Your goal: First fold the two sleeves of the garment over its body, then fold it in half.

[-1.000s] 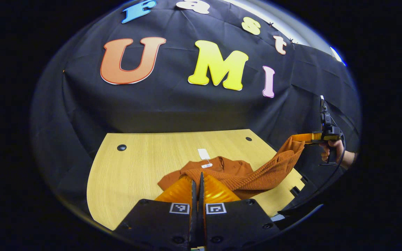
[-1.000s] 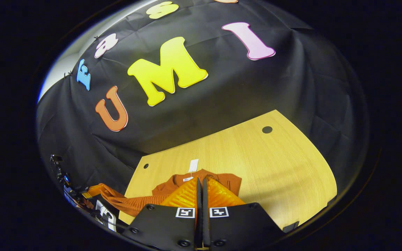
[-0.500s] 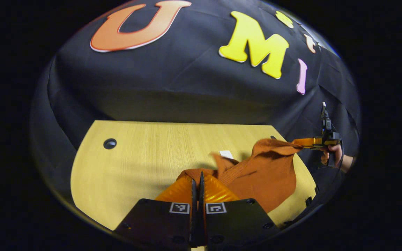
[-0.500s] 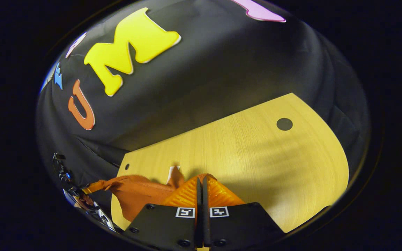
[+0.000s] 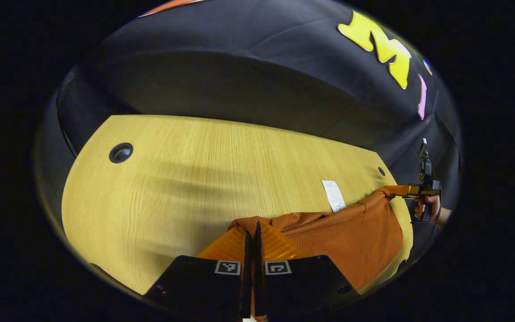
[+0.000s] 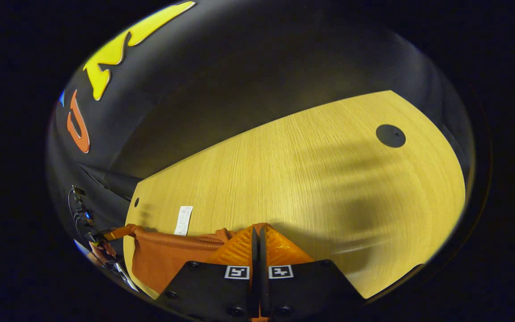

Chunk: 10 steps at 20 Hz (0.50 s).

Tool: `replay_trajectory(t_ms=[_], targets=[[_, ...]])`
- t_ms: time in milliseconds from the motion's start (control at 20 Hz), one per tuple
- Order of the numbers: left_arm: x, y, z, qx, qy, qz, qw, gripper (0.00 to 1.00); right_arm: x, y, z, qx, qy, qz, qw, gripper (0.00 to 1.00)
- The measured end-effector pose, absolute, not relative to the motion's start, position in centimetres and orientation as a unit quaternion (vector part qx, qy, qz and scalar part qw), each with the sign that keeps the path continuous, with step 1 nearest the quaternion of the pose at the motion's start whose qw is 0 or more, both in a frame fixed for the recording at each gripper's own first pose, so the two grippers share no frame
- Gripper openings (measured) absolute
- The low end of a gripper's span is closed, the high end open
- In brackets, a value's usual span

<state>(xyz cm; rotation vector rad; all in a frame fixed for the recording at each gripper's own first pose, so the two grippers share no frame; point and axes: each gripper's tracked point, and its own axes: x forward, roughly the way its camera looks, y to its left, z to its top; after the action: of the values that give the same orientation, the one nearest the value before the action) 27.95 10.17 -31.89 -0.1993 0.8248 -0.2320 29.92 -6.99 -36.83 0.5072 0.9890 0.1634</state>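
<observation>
I hold both claws pinched tight on the top edge of the sweater [image 5: 347, 232]. My left claw [image 5: 251, 229] has its fingers pressed together with orange knit caught between the tips; my right claw [image 6: 257, 232] is clamped the same way on the other corner. In the left gripper view the right claw sits out at 3 o'clock, a hand [image 5: 426, 206] on its grip, and the knit stretches between us in a shallow sag. The sweater hangs low over the near edge of the table [image 5: 186, 179], at 5 o'clock from the table's middle, with its paper tag [image 5: 333, 196] lying on the wood at 1 o'clock from my left tips.

This ribbed knit looks soft, limp and light, with some stretch, so I judge it will droop wherever unsupported. Shoulder corners or cuffs seem the best holds; pinching mid-panel would likely bunch it.
</observation>
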Motion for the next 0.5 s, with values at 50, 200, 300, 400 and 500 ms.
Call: replay_trajectory(t_ms=[50, 200, 300, 400, 500], targets=[[28.0, 10.0, -32.2, -0.097, 0.402, -0.112, 0.903, 0.1, 30.2, -7.3, -36.9, 0.24, 0.468, 0.071, 0.848, 0.08], [28.2, 9.7, -31.5, -0.093, 0.393, -0.115, 0.907, 0.18, 31.6, -7.8, -36.0, 0.238, 0.44, 0.059, 0.864, 0.19], [29.1, 10.9, -30.3, -0.069, 0.373, -0.099, 0.92, 0.53, 32.3, -8.5, -34.9, 0.234, 0.42, 0.05, 0.876, 0.39], [29.5, 11.4, -28.5, -0.063, 0.353, -0.093, 0.929, 0.87, 32.2, -8.9, -34.2, 0.223, 0.414, 0.05, 0.881, 0.38], [29.4, 11.9, -26.7, -0.059, 0.335, -0.08, 0.937, 0.92, 32.2, -8.7, -33.0, 0.213, 0.406, 0.062, 0.887, 0.3]])
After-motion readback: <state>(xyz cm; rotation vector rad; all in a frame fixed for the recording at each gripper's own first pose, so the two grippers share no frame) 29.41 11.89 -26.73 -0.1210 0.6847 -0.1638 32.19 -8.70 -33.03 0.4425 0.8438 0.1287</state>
